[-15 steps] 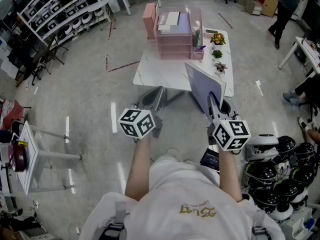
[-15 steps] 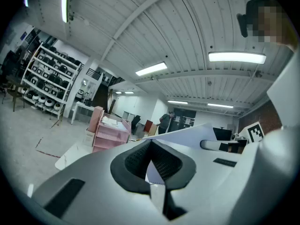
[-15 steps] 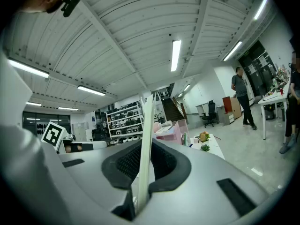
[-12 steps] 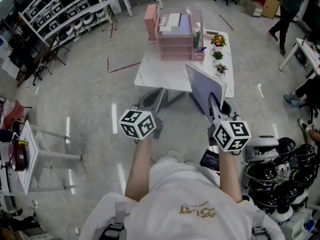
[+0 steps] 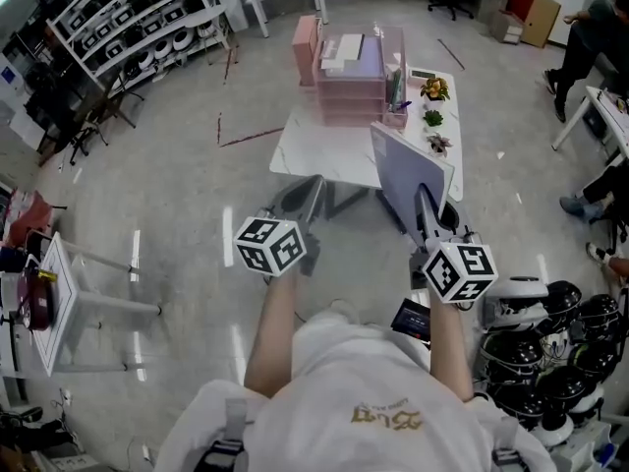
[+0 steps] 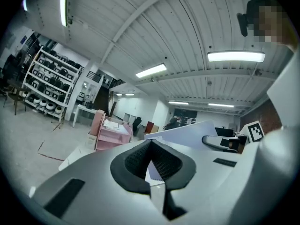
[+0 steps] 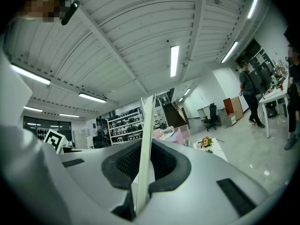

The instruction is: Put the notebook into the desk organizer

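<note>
A lavender notebook [image 5: 411,168] stands upright on edge in front of me, over the near right edge of the white table [image 5: 314,146]. My right gripper [image 5: 425,205] is shut on its lower edge. In the right gripper view the notebook's thin edge [image 7: 145,144] rises between the pads of the right gripper [image 7: 142,179]. The pink desk organizer [image 5: 349,72], with stacked drawers and papers on top, sits at the table's far side. My left gripper [image 5: 307,193] hovers at the table's near left edge. It is shut and empty, as the left gripper [image 6: 158,175] also shows in its own view.
Small potted plants [image 5: 433,102] and a pen holder [image 5: 393,91] line the table's right side. A pink box [image 5: 305,39] stands left of the organizer. Helmets [image 5: 545,337] are piled at the lower right. A small white table [image 5: 54,303] stands on the left, and shelves [image 5: 128,18] fill the upper left.
The view has shifted a little. The right gripper and notebook have edged slightly right and toward the table. The left gripper has hardly moved.
</note>
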A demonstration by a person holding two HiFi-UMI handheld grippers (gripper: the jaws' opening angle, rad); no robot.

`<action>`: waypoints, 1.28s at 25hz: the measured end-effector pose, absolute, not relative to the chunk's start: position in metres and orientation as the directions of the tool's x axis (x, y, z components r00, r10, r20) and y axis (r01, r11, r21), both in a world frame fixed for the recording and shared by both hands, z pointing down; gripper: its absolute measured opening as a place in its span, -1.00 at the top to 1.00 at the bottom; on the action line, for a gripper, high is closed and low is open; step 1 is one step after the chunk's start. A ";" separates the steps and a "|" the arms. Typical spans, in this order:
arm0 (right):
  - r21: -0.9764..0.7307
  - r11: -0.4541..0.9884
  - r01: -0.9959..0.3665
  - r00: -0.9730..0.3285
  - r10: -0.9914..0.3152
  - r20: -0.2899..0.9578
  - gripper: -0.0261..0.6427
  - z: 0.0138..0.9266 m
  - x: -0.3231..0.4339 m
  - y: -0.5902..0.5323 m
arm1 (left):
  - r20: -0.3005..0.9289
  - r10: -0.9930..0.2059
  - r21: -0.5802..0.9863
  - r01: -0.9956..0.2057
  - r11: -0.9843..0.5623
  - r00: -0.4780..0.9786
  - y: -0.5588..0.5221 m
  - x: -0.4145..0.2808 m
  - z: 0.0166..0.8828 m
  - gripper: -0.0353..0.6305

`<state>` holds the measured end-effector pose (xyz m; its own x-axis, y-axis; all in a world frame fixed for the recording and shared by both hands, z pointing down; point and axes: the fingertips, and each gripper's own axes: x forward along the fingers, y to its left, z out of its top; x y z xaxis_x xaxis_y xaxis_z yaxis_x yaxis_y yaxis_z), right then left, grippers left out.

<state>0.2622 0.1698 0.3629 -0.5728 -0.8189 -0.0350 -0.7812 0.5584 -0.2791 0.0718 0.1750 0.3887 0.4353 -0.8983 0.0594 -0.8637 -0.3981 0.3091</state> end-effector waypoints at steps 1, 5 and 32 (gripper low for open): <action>-0.266 0.559 -0.785 -0.569 -0.821 -0.047 0.79 0.359 0.263 0.169 | 0.058 -0.899 0.307 -0.864 -0.398 0.435 0.174 0.071 0.387 0.85; -0.246 0.555 -0.795 -0.548 -0.830 -0.105 0.80 0.341 0.266 0.162 | 0.052 -0.899 0.298 -0.866 -0.402 0.436 0.167 0.068 0.381 0.85; -0.238 0.393 -0.888 -0.354 -0.915 -0.191 0.79 0.289 0.154 -0.074 | 0.024 -0.781 0.284 -0.753 -0.593 0.624 -0.120 -0.041 0.359 0.85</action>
